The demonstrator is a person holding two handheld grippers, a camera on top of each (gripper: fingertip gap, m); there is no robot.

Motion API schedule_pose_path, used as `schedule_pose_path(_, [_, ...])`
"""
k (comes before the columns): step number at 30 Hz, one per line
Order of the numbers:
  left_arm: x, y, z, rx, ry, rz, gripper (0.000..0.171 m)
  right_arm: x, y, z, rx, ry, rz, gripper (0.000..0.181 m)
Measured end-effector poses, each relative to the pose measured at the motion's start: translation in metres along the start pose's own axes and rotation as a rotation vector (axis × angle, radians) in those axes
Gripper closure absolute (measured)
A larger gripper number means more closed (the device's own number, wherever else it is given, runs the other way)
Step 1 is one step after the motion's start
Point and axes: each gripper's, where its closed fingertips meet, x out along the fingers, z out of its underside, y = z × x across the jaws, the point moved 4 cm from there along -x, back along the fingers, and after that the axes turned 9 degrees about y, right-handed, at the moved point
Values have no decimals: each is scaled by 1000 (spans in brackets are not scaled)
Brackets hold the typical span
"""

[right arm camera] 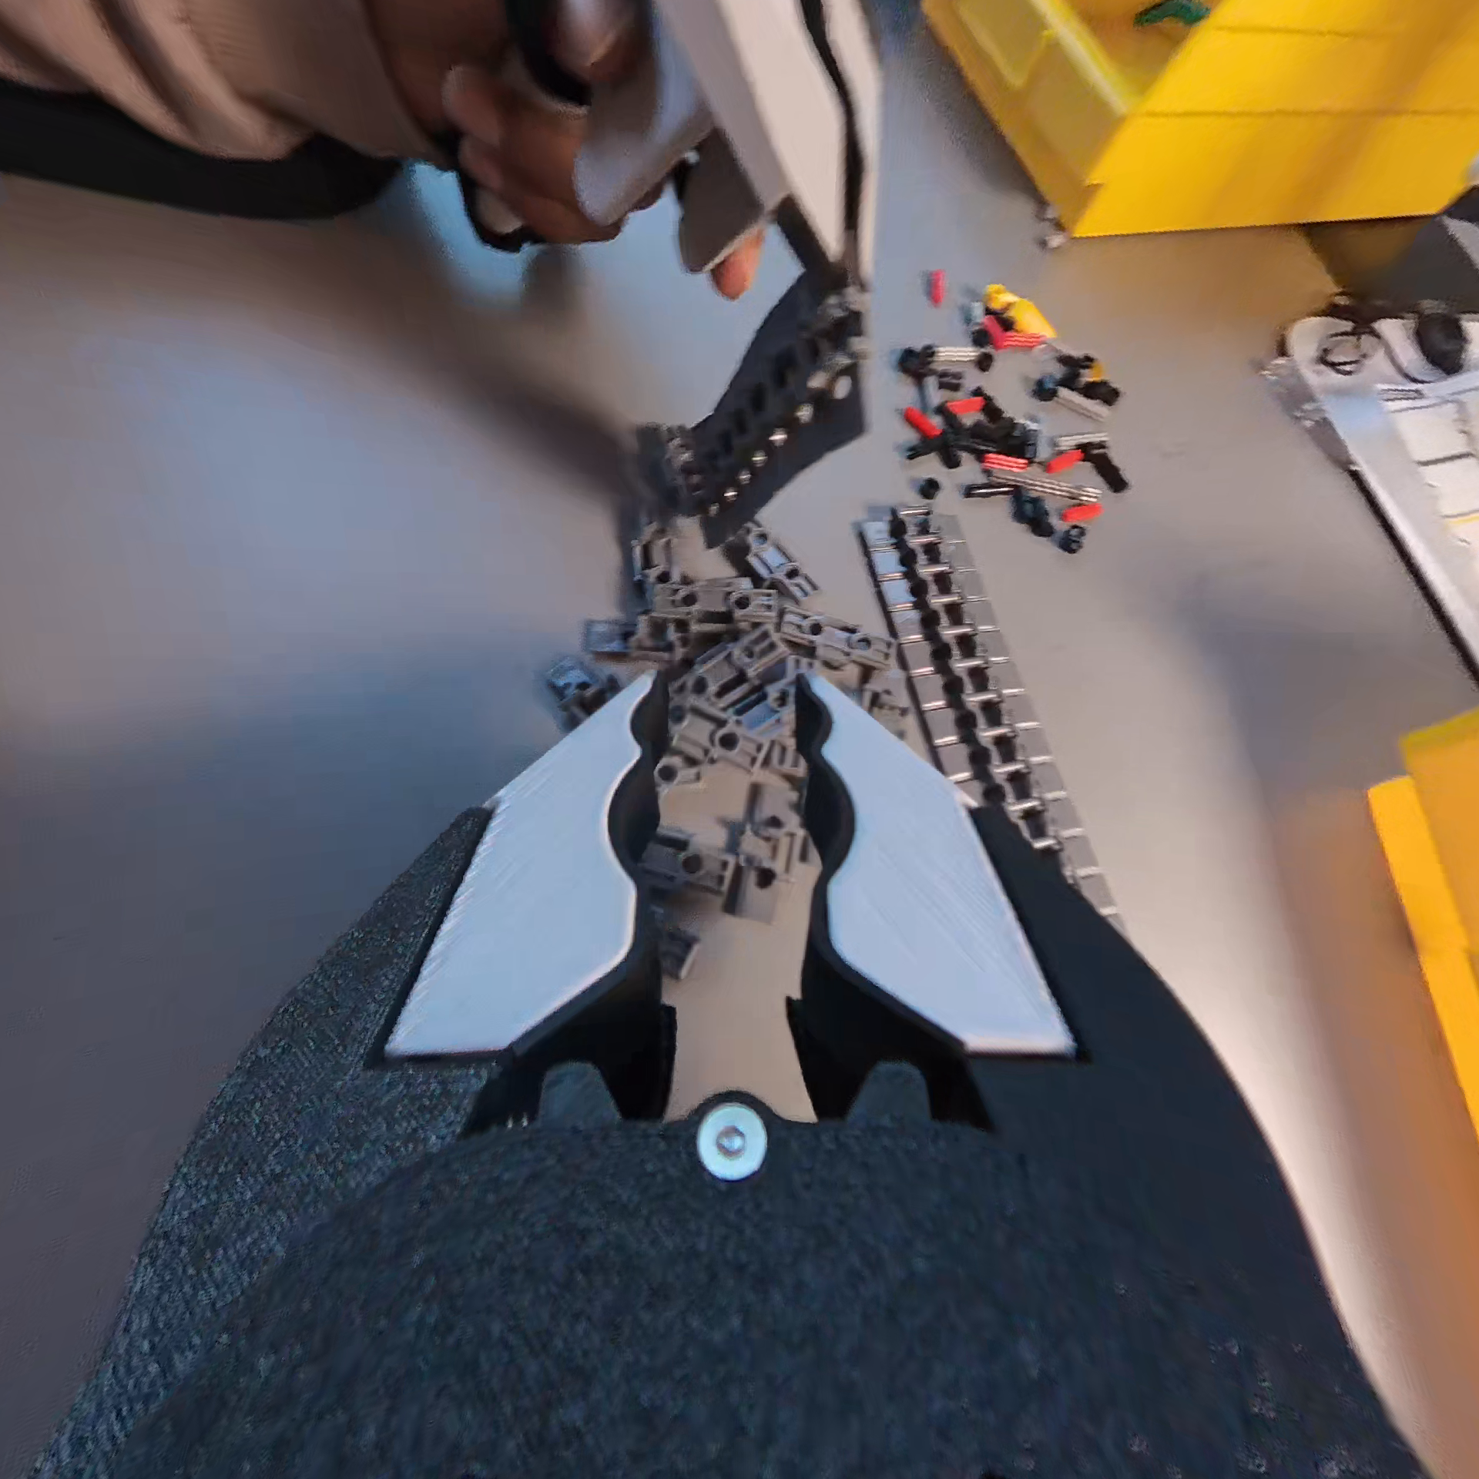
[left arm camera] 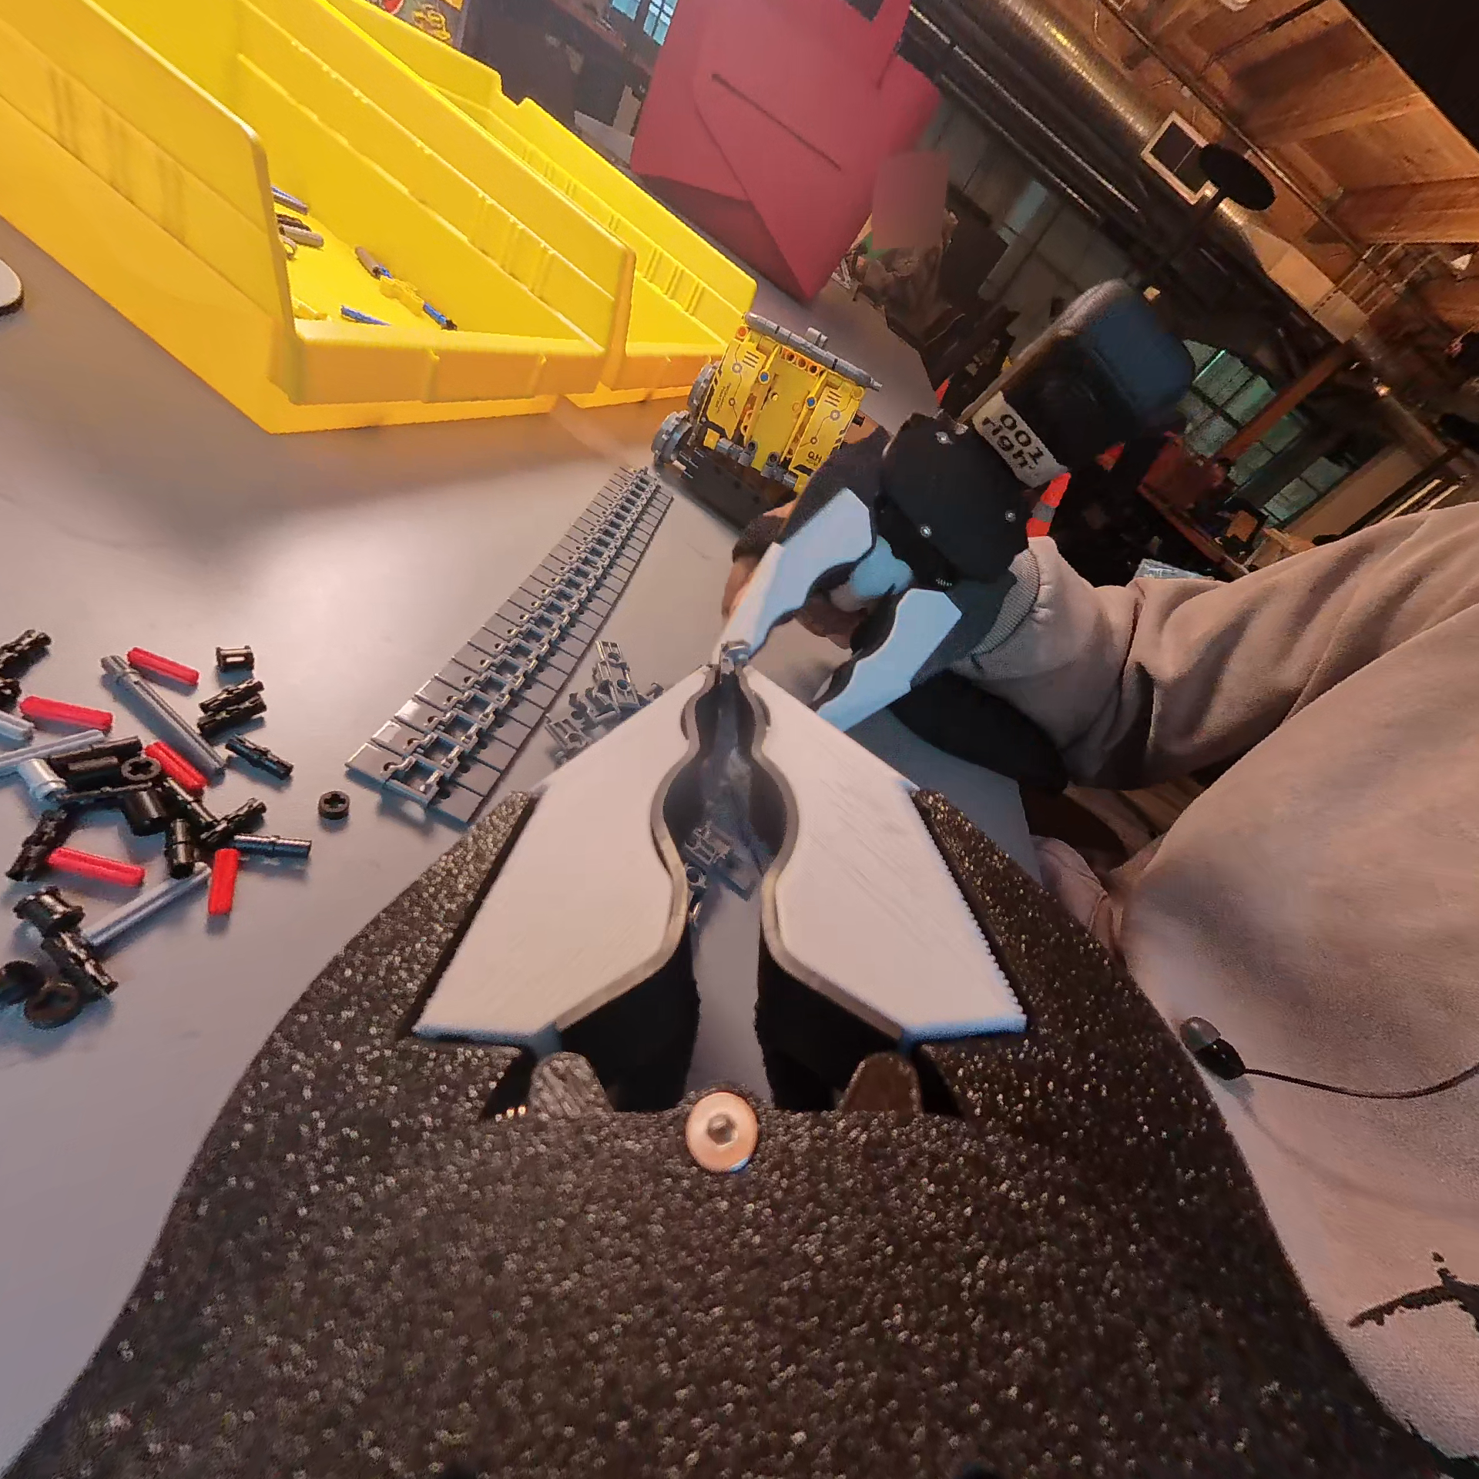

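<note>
My left gripper [left arm camera: 732, 668] is shut on a short chain of grey track links [left arm camera: 715, 848] that runs back between its fingers. In the right wrist view this chain [right arm camera: 780, 408] hangs from the left gripper [right arm camera: 832, 272] down to the table. My right gripper [right arm camera: 727, 687] is open and empty, low over a pile of loose grey track links [right arm camera: 724, 632], with its fingers on either side of the pile. In the left wrist view the right gripper [left arm camera: 784, 680] is just beyond my left fingertips, held by a gloved hand.
A long assembled grey track strip [left arm camera: 520, 640] [right arm camera: 960, 680] lies flat on the grey table. Loose black, red and grey pins [left arm camera: 136, 784] [right arm camera: 1008, 432] lie beyond it. A yellow brick vehicle [left arm camera: 768, 408] stands near yellow bins [left arm camera: 416, 376] [right arm camera: 1200, 144]. A sleeve [left arm camera: 1200, 680] is at right. Across from one pair of fingers to the other is roughly 8 cm.
</note>
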Motion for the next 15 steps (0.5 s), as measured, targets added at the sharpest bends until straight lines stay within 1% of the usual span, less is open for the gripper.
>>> schedule_pose_path(2, [1,1,1,6,-4,7,168,-1,10,-9,43,70,30,145])
schedule_pose_path(3, [1,2,1,10,-7,11,168,-2,14,-18,70,115,30,145])
schedule_pose_path(5, [2,5,1,26,-9,25,168,-2,18,-38,124,200,-20,145])
schedule_pose_path(7, [2,8,1,49,-13,39,168,2,21,-54,168,232,-85,146])
schedule_pose_path(10, [2,10,1,71,-12,53,169,14,19,-64,184,208,-188,157])
schedule_pose_path(11, [2,10,1,70,-9,54,169,19,18,-66,174,208,-202,162])
schedule_pose_path(12, [1,10,0,66,-3,56,168,23,17,-65,163,200,-208,172])
schedule_pose_path(13, [0,10,-1,55,4,61,168,26,17,-63,155,192,-207,173])
schedule_pose_path(15, [0,12,-3,30,21,92,167,27,14,-64,171,232,-215,176])
